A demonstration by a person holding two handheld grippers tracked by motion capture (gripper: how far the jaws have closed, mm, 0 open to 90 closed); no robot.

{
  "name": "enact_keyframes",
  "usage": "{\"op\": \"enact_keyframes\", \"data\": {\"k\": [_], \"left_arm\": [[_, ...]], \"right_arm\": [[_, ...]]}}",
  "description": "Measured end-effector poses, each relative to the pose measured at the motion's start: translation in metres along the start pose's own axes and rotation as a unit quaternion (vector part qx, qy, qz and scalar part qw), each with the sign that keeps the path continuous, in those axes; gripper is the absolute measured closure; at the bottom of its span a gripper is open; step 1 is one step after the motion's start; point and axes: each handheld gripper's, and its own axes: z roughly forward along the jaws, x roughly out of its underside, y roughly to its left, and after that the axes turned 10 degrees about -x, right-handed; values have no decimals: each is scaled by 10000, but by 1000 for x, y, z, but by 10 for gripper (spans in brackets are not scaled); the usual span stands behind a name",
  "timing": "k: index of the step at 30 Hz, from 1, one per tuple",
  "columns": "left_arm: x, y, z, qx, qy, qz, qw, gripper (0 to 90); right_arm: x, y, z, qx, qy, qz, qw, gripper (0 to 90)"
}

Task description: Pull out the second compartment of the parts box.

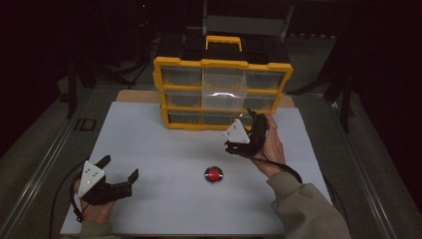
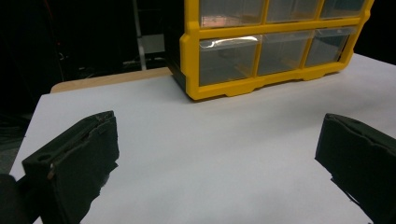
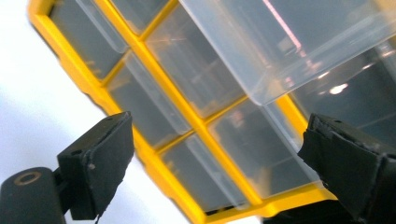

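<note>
A yellow drawer cabinet [image 1: 222, 63] with clear drawers stands at the back of the white board [image 1: 164, 149]. Its top middle drawer [image 1: 224, 85] is pulled out toward me. A small red round object [image 1: 213, 174] lies on the board in front of it. My right gripper [image 1: 247, 118] is open, held close to the cabinet's lower right drawers; in the right gripper view the cabinet [image 3: 154, 149] and the pulled-out drawer [image 3: 289, 42] loom between its spread jaws [image 3: 219, 158]. My left gripper [image 1: 121, 168] rests open at the near left, empty [image 2: 219, 154], facing the cabinet [image 2: 191, 60].
A yellow carry handle [image 1: 224, 42] tops the cabinet. A wooden edge [image 2: 107, 79] shows behind the board at the left. Dark frames and rails surround the table. Bare white board stretches between the left gripper and the red object.
</note>
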Motion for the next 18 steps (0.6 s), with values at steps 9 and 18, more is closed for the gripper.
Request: {"op": "enact_keyframes", "data": {"k": [9,18], "left_arm": [[1,1,-1,-23,-13,-52,10000,1],[2,2,-3,-44,-10,-79,10000,1]], "right_arm": [[4,-12,2,-1063,126,886,9903,83],[5,-15,5,-1624,117,1189,9795,83]]}}
